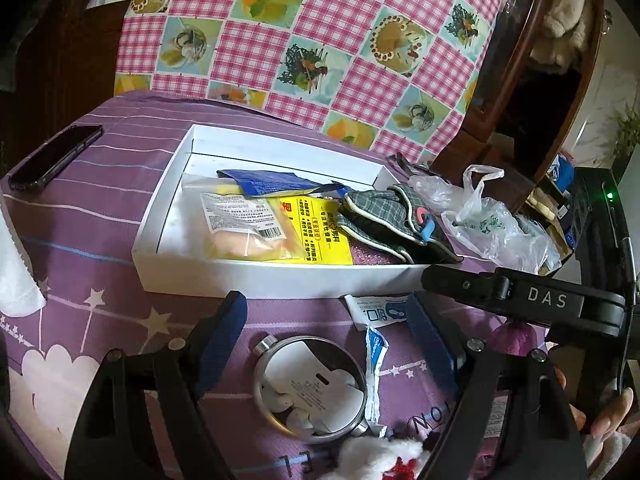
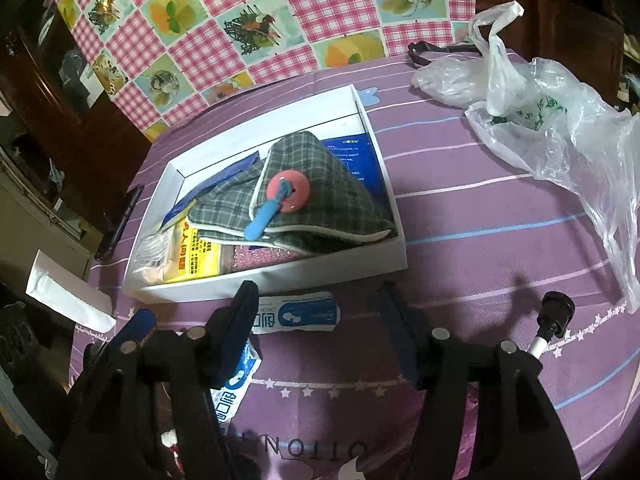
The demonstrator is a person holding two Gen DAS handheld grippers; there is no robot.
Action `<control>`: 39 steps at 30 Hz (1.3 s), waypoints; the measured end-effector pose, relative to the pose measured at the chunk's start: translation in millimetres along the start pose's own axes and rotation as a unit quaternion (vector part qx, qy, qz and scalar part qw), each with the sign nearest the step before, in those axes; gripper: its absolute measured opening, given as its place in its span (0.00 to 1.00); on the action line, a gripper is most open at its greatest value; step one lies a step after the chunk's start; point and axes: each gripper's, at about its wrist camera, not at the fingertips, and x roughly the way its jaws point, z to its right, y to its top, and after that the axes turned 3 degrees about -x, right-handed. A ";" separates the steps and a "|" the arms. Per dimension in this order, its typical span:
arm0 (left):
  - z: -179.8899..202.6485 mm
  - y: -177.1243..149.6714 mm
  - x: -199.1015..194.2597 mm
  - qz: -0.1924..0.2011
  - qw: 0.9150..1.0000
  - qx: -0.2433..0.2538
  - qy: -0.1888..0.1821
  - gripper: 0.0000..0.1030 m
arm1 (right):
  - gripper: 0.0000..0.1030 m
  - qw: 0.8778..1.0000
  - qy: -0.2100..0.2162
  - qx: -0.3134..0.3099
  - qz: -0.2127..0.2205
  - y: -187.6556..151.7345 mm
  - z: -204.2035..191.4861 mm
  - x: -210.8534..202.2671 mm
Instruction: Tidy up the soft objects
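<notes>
Your right gripper hangs with its jaws apart and nothing between the pads, just above the white-and-blue sachet that lies on the purple cloth against the near wall of the white tray. Your left gripper is spread wide and empty too, poised over the round metal tin and a second sachet beside it.

My read is that the flat sachet is the next pick. It is thin and limp, so come down steeply, set one pad on each long edge, and pinch near the middle; a grip at one end will likely let it droop and catch the tray wall. Lift clear of that wall before you move over it.

Inside the tray, the yellow packet fills the left and middle, with a clear pack on top of it. The plaid cloth with its pink-and-blue clip is heaped to the right and already leans over the rim. I would lay the sachet on the flat packets to the left, not on the heap, where it could slide off.

Farther right, the plastic bag lies loose on the cloth, well apart from the tray; keep your elbow off it
</notes>
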 end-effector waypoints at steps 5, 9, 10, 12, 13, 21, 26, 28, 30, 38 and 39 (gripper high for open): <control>-0.2 -0.2 0.2 -0.001 1.000 0.000 0.000 0.80 | 0.61 1.000 0.000 0.000 0.000 -0.3 0.3 -0.1; -0.2 -0.3 0.5 -0.001 1.000 0.000 0.000 0.80 | 0.61 1.000 0.001 0.000 0.000 -0.2 0.3 -0.2; -0.2 -0.4 0.4 -0.001 1.000 0.000 0.000 0.80 | 0.61 1.000 0.000 0.000 0.001 -0.4 0.4 -0.3; -0.2 -0.4 0.5 0.000 1.000 0.000 0.000 0.80 | 0.61 1.000 0.000 0.000 0.000 -0.3 0.2 -0.2; -0.1 -0.3 0.5 0.000 1.000 0.000 0.000 0.80 | 0.61 1.000 0.000 0.000 0.000 -0.3 0.3 -0.3; -0.1 -0.8 1.6 -0.001 1.000 -0.001 -0.003 0.80 | 0.57 1.000 0.018 0.005 -0.003 -1.0 -0.1 -2.9; -1.0 -0.9 2.4 -0.002 1.000 -0.004 -0.003 0.80 | 0.52 1.000 0.023 -0.019 0.005 -0.5 -12.6 -13.9; -2.5 -0.8 2.6 -0.004 1.000 -0.008 -0.001 0.80 | 0.49 0.999 0.021 -0.031 0.003 -1.2 -19.1 -14.9; -4.4 -0.7 4.9 -0.010 1.000 -0.014 0.004 0.80 | 0.48 0.999 0.014 -0.035 -0.008 -2.1 -23.4 -9.6; -8.8 -0.5 7.5 -0.018 1.000 -0.025 0.005 0.80 | 0.36 0.997 -0.025 -0.009 -0.072 0.9 -20.7 25.0; -8.5 -0.7 7.6 -0.018 1.000 -0.025 0.005 0.80 | 0.36 0.996 -0.027 -0.002 -0.080 1.3 -19.3 27.6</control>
